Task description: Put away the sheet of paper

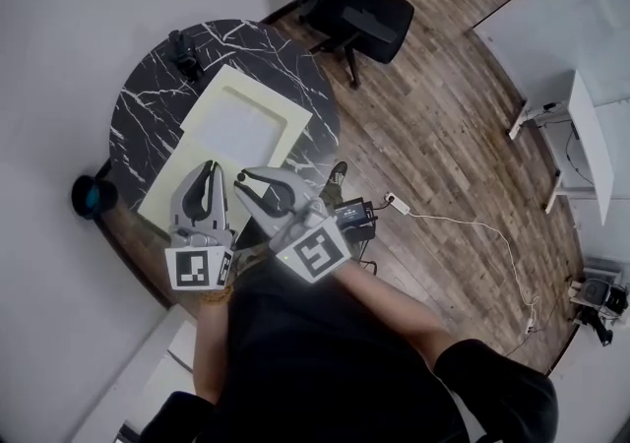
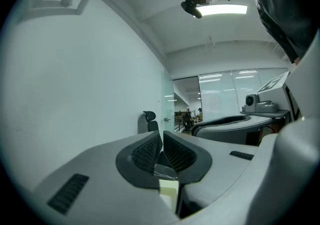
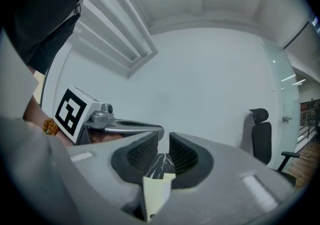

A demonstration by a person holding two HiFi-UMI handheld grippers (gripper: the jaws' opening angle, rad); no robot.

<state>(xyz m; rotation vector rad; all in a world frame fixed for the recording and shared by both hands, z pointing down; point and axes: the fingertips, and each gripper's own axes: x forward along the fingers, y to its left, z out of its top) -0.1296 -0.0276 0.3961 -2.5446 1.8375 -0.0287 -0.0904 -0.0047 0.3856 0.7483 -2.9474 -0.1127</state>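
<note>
While the sheet of paper (image 1: pixel 239 126) is seen flat on the cream folder (image 1: pixel 236 85), the left gripper (image 1: pixel 209 169) is held closed and empty, and the right gripper (image 1: pixel 258 183) is held slightly parted.

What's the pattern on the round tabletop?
Black marble with white veins on the tabletop; the head view shows it best.

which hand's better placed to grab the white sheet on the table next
Right, probably. The right gripper has its jaws apart, ready to close on the sheet of paper lying on the cream folder. The left gripper hovers about as near, but its jaws are together and would need opening first.
</note>
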